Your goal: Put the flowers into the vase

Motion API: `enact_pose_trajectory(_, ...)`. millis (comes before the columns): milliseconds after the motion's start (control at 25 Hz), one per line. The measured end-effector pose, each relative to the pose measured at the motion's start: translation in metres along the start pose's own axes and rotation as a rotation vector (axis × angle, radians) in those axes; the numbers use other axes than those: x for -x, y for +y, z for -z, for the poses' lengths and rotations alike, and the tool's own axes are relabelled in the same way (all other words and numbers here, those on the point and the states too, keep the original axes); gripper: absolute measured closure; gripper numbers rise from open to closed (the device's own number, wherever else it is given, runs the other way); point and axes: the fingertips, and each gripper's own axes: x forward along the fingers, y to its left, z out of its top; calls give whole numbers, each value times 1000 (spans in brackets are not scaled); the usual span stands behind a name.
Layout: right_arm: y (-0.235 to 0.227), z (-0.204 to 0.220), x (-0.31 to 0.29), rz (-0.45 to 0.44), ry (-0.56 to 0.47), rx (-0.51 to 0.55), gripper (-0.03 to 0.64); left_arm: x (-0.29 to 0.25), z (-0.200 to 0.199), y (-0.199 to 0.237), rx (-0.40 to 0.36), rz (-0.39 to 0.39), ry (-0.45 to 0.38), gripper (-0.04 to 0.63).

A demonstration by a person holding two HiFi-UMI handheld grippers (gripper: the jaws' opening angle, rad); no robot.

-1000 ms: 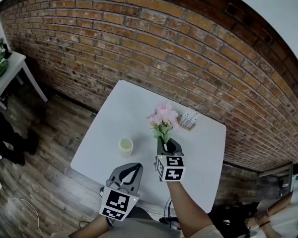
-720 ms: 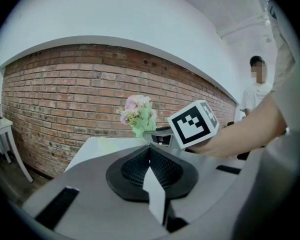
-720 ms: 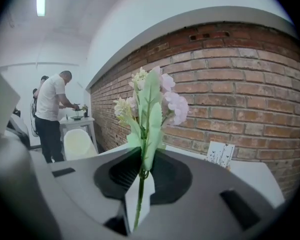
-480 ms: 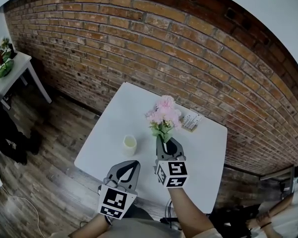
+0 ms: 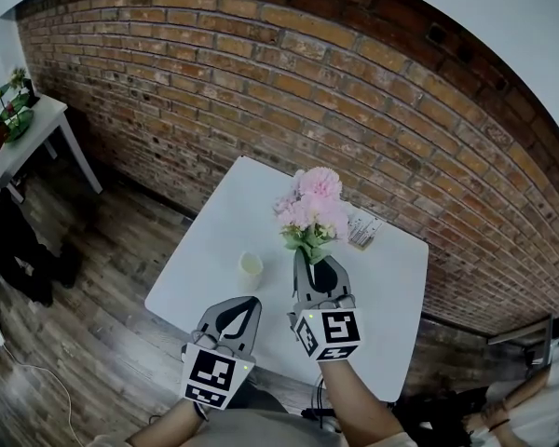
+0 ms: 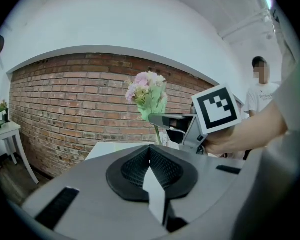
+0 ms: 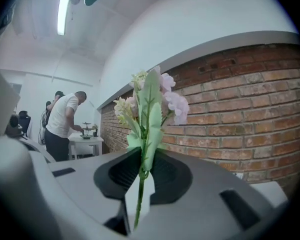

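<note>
Flowers [image 5: 310, 208] stand upright in the right claw [image 5: 301, 255], which pinches the thin green stem low down, so the whole pink head rides above the grip, off the tabletop [image 5: 219, 217] and to the right of the vase [image 5: 251, 269]. The vase is a small pale cup standing alone on the tabletop, with nothing steadying it. The left claw [image 5: 254, 300] hangs on the near side of it with its jaws pressed together on nothing. The worry, I'd say, is the top-heavy bunch: with so slim a stem in the pinch it could swivel or slide between the pads when tipped toward the vase, and then the lower end would wander off the mouth. How much stem hangs below the claw I cannot make out, so judging the drop will be awkward. A stem coming in slanted could catch the rim and push such a light-looking vase over, or skid it along. Once let go, the heavy blossoms may lean and pull the vase down, unless the left claw braces it
</note>
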Motion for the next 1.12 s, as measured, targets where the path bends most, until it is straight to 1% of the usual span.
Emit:
enact_pose_trajectory(600, 37, -59, 8, -90, -174, 11, 565, 25, -15, 13, -7, -58, -47, 586)
enact_pose_trajectory(1120, 59, -95, 5, -147, -273, 9, 565, 44, -24, 26, -11, -113, -74, 586)
